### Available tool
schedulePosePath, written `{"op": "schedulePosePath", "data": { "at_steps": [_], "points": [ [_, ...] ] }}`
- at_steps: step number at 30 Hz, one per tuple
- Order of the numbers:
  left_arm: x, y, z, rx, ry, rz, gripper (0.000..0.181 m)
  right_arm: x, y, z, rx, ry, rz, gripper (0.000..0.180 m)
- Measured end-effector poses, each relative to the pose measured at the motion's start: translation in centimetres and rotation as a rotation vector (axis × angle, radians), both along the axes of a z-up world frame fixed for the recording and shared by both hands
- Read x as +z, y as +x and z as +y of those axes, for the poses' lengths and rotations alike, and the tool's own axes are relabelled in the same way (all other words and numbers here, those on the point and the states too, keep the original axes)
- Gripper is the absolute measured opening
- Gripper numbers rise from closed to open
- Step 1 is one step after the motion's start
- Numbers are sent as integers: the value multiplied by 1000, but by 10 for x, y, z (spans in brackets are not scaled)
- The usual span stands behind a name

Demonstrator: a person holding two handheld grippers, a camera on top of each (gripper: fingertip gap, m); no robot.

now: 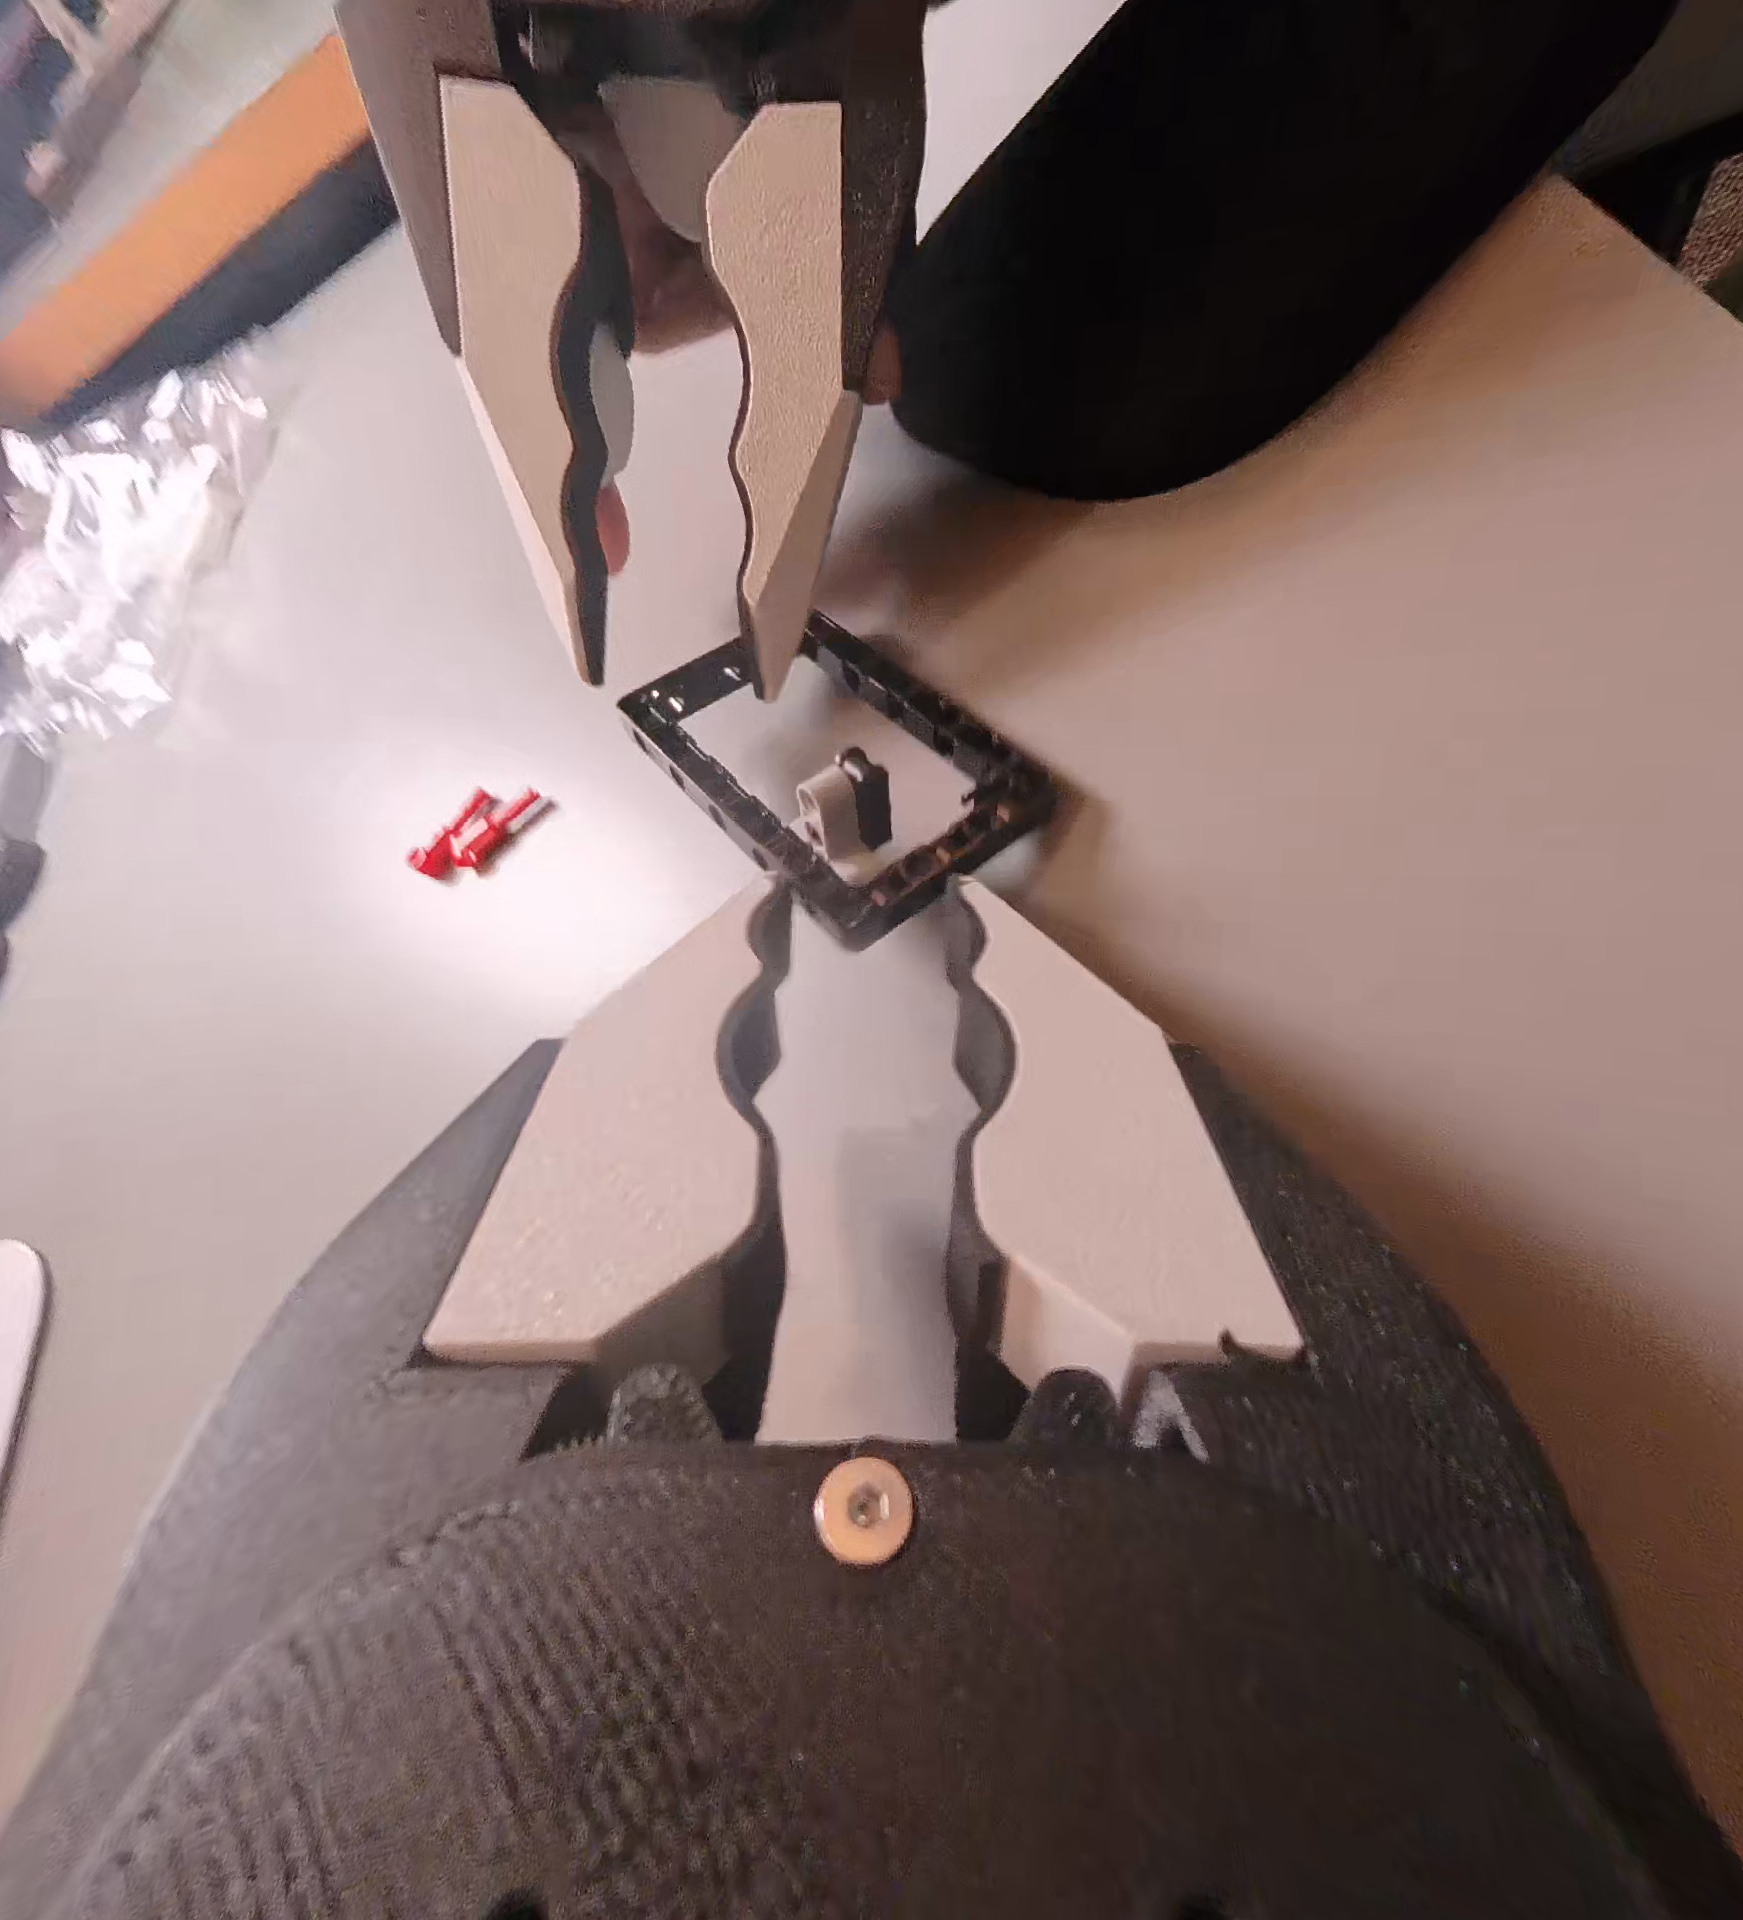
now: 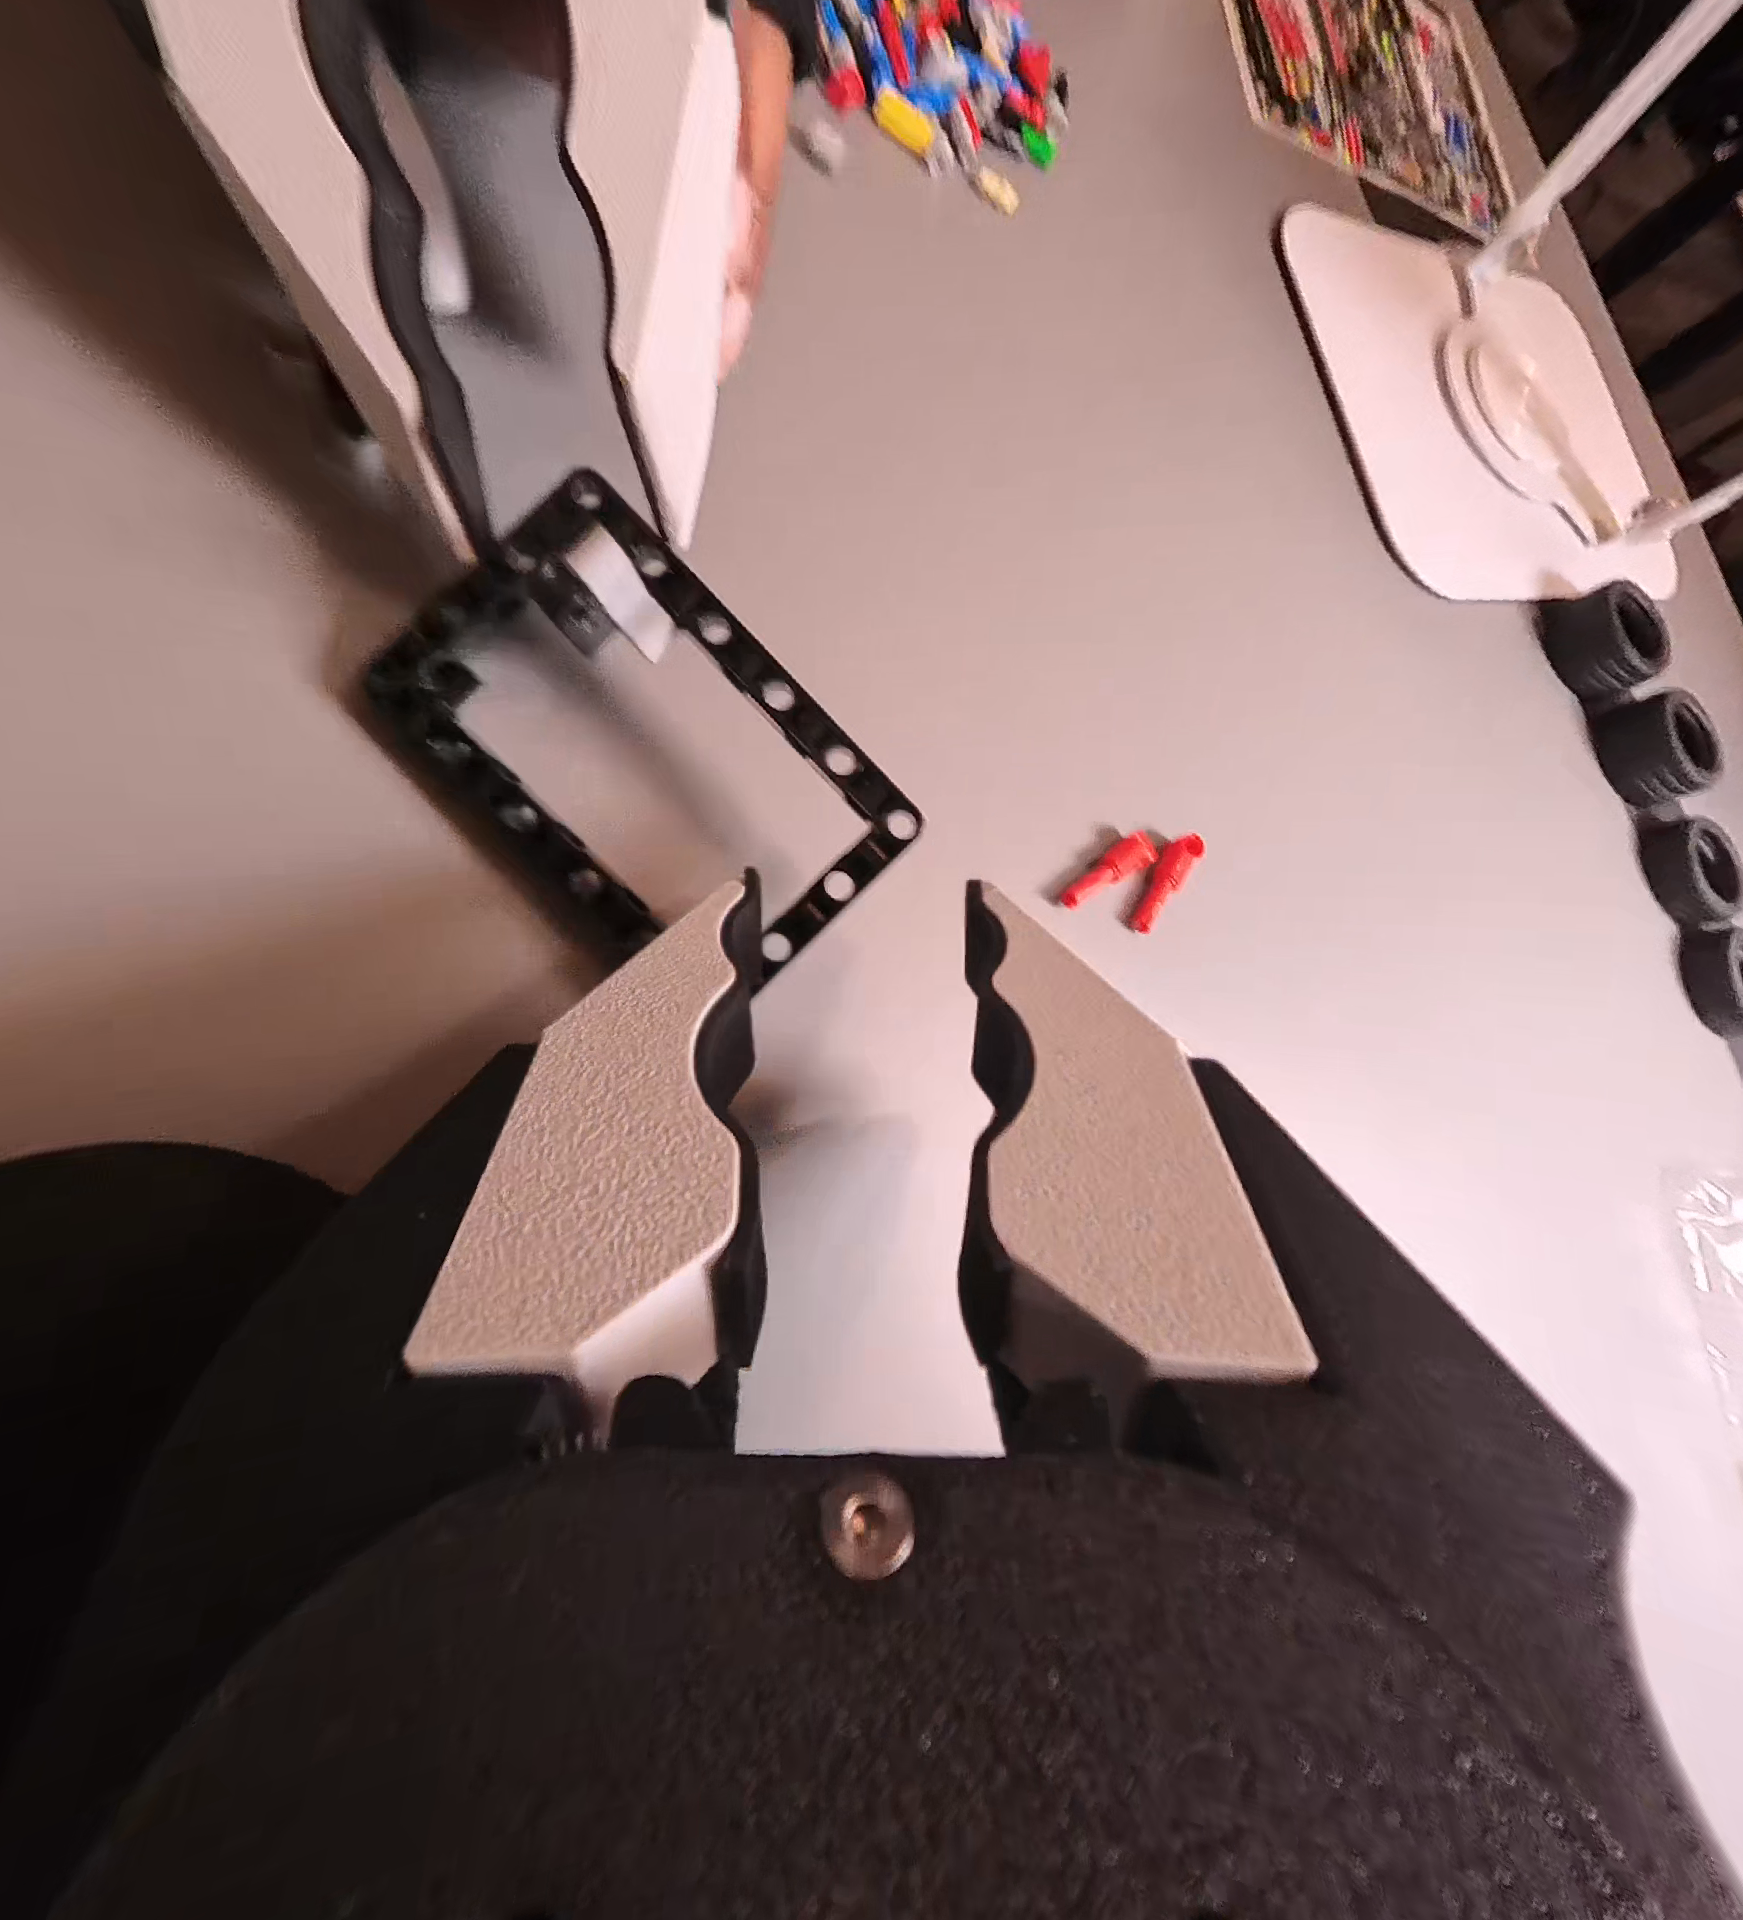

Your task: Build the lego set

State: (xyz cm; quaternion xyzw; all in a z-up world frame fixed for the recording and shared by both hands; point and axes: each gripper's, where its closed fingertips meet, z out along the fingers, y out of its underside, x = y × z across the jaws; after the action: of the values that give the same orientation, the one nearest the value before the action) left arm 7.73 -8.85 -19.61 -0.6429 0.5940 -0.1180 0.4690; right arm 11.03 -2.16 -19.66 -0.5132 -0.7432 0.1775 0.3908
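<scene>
A black rectangular Lego frame (image 1: 950,727) lies flat on the pale table (image 1: 275,1039). A small grey-and-black piece (image 1: 841,805) sits inside it against one long side. My left gripper (image 1: 867,883) is open, and the frame's near corner lies between its fingertips. My right gripper (image 2: 859,888) is open and empty at the frame's opposite end, with one fingertip (image 2: 732,914) over the frame's (image 2: 794,717) short side. Two red pins (image 2: 1137,878) lie loose on the table beside the right gripper and also show in the left wrist view (image 1: 477,826).
Several black tyres (image 2: 1677,779) line the table edge. A white lamp base (image 2: 1449,416) stands behind them. A pile of coloured Lego pieces (image 2: 940,94) and a printed sheet (image 2: 1366,104) lie farther off. Crumpled clear plastic (image 1: 108,582) is beside the pins. A black sleeve (image 1: 1210,260) rests on the table.
</scene>
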Motion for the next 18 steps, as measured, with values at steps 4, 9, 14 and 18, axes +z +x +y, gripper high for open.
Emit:
{"op": "schedulePosePath", "data": {
  "at_steps": [4, 9, 14, 18],
  "points": [
    [-11, -4, -1, 33, -160, -23, 24, -11, -7, 20, -62, 30, -47, 23],
    [4, -15, 9, 82, -247, -140, 30, -15, -36, 21, 20, -34, -43, 14],
    [14, -37, 24, 146, -238, -187, 32, -17, -69, 3, 216, -81, -84, 6],
    [15, -55, 31, 160, -257, -193, 47, -13, -103, -12, 371, -32, -105, 12]
  ]
}}
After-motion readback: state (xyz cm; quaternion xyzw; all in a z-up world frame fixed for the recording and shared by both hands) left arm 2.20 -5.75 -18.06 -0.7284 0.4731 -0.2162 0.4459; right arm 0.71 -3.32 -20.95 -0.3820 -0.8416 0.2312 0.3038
